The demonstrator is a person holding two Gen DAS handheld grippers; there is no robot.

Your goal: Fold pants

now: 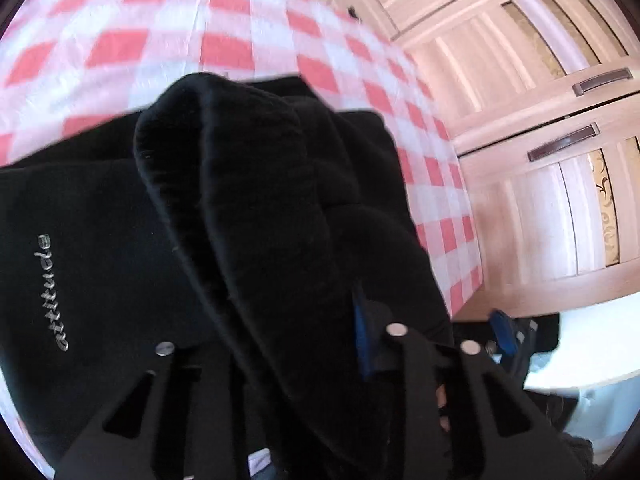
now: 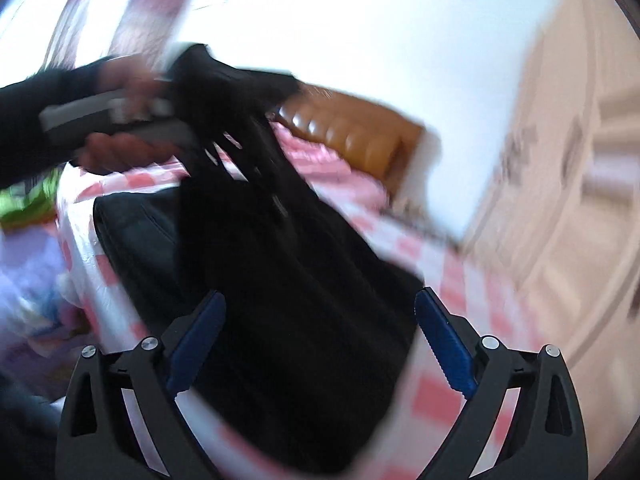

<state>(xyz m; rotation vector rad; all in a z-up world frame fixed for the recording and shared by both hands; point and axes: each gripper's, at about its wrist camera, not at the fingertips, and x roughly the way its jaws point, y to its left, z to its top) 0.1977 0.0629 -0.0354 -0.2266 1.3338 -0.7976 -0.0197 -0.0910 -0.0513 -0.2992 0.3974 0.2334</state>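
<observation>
The black pants (image 1: 120, 220) lie on a red-and-white checked cloth (image 1: 224, 28), with the silver word "attitude" on them. My left gripper (image 1: 304, 344) is shut on a ribbed end of the pants (image 1: 248, 152) and holds it up above the rest. In the blurred right wrist view the pants (image 2: 304, 304) hang from the left gripper (image 2: 192, 120) at upper left down to the cloth. My right gripper (image 2: 320, 344) is open, its blue pads (image 2: 444, 344) on either side of the fabric, not closed on it.
Light wooden cabinet doors (image 1: 540, 128) with dark handles stand to the right of the bed. A brown padded headboard (image 2: 352, 132) and a white wall are behind it. The cloth's right edge (image 1: 468, 240) drops off near the cabinets. Colourful items (image 2: 28, 208) lie at left.
</observation>
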